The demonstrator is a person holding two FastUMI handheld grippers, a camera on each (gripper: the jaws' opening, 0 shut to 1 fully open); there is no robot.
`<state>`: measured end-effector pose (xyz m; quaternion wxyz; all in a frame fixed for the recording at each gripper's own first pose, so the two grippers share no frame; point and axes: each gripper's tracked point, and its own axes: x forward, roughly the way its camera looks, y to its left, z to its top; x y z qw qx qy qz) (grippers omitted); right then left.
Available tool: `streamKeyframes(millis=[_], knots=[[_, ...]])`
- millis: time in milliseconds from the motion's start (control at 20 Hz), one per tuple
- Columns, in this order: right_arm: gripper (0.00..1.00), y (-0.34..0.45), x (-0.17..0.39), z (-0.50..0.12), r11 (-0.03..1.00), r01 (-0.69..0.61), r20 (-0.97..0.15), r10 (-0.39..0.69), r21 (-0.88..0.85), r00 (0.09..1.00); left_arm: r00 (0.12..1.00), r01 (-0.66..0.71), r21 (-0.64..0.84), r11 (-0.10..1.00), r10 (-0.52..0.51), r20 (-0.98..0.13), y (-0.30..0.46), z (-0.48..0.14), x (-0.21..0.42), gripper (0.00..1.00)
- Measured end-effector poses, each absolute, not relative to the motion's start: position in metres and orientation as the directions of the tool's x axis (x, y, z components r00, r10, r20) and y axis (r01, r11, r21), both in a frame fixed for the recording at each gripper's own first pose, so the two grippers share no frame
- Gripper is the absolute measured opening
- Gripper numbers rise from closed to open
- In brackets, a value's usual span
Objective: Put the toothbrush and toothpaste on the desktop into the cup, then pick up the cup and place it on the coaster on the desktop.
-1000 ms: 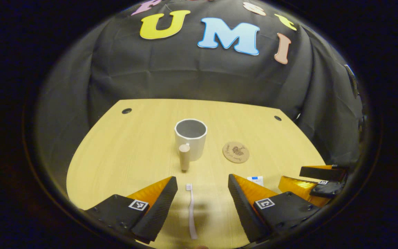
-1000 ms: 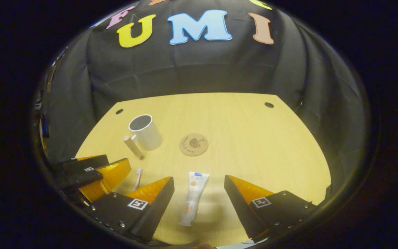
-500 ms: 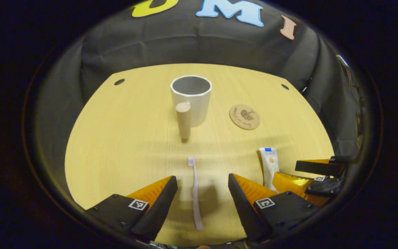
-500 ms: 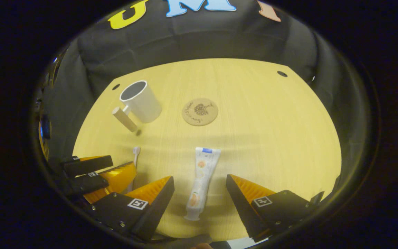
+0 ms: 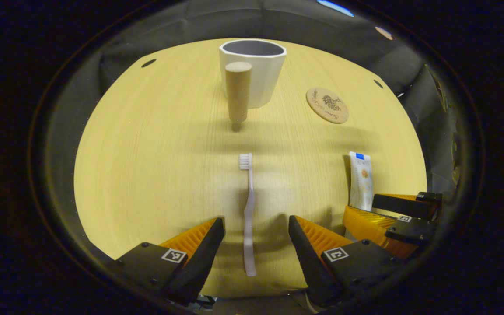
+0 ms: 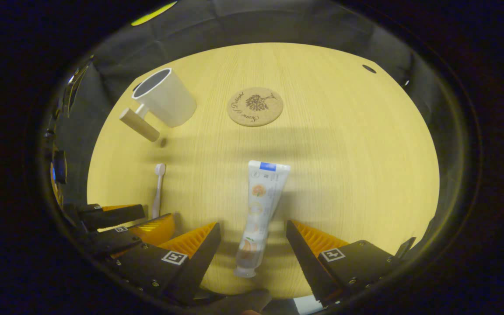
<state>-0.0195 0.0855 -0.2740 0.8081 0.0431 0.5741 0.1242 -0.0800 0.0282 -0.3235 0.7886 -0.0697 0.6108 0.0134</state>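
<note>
Both tools open: left tool (image 5: pixel 256 225) straddles toothbrush (image 5: pixel 248 214), right tool (image 6: pixel 253 232) straddles toothpaste (image 6: pixel 258 214); contact apparently absent. Lower squarely before closing.

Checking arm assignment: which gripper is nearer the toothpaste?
Right. The right gripper straddles the toothpaste, jaws open; the left gripper straddles the toothbrush beside it.

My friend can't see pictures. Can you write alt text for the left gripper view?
The open left gripper straddles a toothbrush lying flat on the wooden desktop. Beyond stand a white cup with a wooden handle, and a round coaster; at right lies a toothpaste tube by the right gripper.
</note>
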Motion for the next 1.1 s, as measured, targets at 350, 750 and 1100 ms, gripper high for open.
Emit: streamKeyframes(millis=[350,750,1100], knots=[[0.95,0.081,-0.018,-0.287,0.97,-0.161,-0.934,0.221,0.181,0.279,0.214,-0.085,-0.026,0.996,-0.008,-0.977,0.04,-0.33,-0.082,0.84],[0.53,0.069,-0.017,-0.291,0.979,-0.148,-0.94,0.178,0.14,0.29,0.226,-0.063,0.001,0.998,0.015,-0.974,0.037,-0.331,-0.082,0.35],[0.21,0.071,-0.02,-0.288,0.966,-0.094,-0.92,0.258,0.241,0.296,0.262,-0.053,-0.035,0.998,-0.02,-0.965,0.034,-0.332,-0.078,0.11]])
